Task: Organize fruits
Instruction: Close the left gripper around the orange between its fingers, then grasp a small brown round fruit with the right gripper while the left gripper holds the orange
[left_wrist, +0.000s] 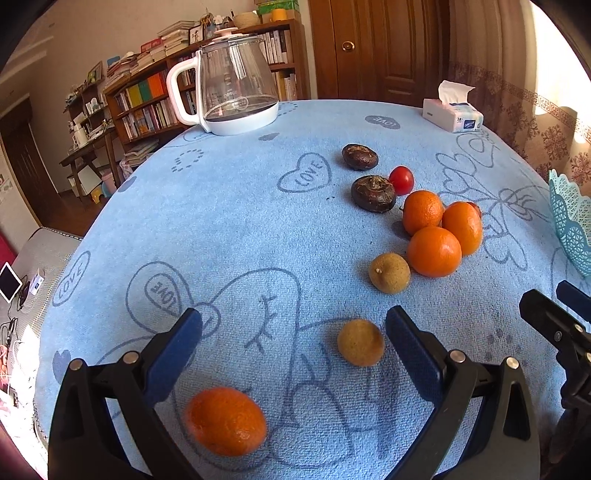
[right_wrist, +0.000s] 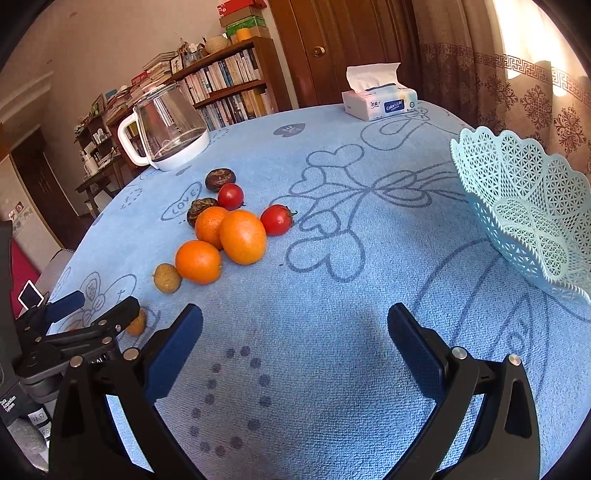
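Both grippers hover low over the blue heart-printed tablecloth (right_wrist: 332, 280), jaws spread wide and empty. The left gripper (left_wrist: 293, 332) straddles a small tan longan (left_wrist: 360, 342) and an orange mandarin (left_wrist: 226, 421); the right gripper (right_wrist: 295, 332) faces bare cloth, the pale-blue lattice plastic basket (right_wrist: 524, 218) sitting near the table's right edge.

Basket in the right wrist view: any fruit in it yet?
No, the lattice basket shows only its own bare plastic, while the fruit lies on the blue tablecloth.

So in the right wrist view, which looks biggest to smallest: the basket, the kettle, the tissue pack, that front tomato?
1. Lattice basket, though it sits nearest the camera, which inflates it.
2. Glass kettle.
3. Tissue pack, farthest away, so probably understated.
4. Front tomato, clearly smallest.
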